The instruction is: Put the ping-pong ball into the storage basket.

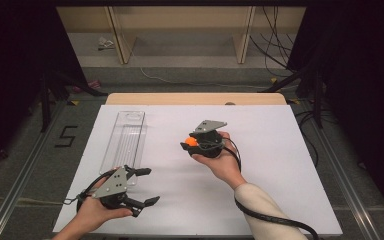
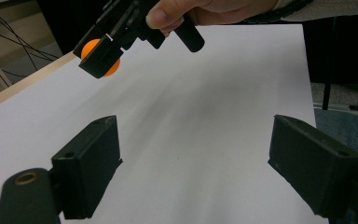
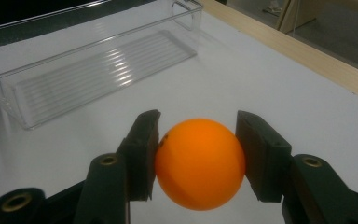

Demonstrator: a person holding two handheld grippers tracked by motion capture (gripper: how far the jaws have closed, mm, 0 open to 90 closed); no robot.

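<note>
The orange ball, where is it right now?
The orange ball is pinched between the jaws of the right gripper, held above the white table, right of the clear tray.

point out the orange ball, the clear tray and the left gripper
orange ball (image 3: 199,163): right gripper view, middle of the ball's front.
clear tray (image 1: 125,137): high view, its ribbed floor.
left gripper (image 1: 146,186): high view, the gap midway between its open jaws.
</note>
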